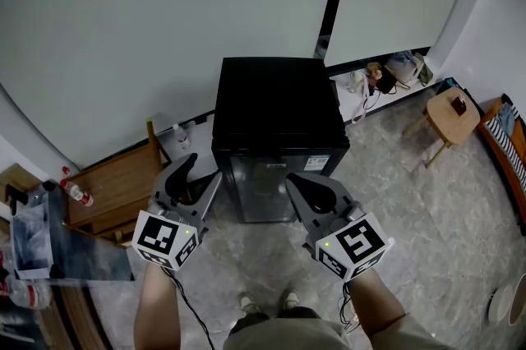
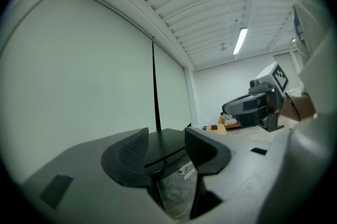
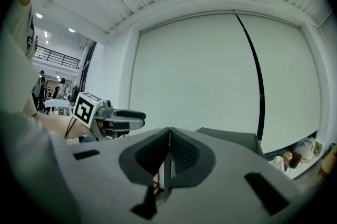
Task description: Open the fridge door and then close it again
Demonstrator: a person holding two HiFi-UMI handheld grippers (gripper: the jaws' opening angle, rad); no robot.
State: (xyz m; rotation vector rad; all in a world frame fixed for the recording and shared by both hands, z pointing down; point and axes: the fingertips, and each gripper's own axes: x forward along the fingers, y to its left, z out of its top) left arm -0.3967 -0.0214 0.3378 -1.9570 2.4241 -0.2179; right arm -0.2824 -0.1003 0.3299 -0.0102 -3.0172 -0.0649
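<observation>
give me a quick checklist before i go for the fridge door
1. fridge door shut to start: ok, it looks flush with the black fridge
2. left claw ready to grab: ok, jaws apart, nothing between them
3. right claw empty: ok, jaws together on nothing
4. a claw touching the door: not ok, both look short of it
5. handle to grab found: cannot tell, none shows

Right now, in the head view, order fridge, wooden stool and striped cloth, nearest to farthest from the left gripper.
1. Fridge, just ahead of the left gripper.
2. Wooden stool, far right.
3. Striped cloth, right edge, beyond the stool.
</observation>
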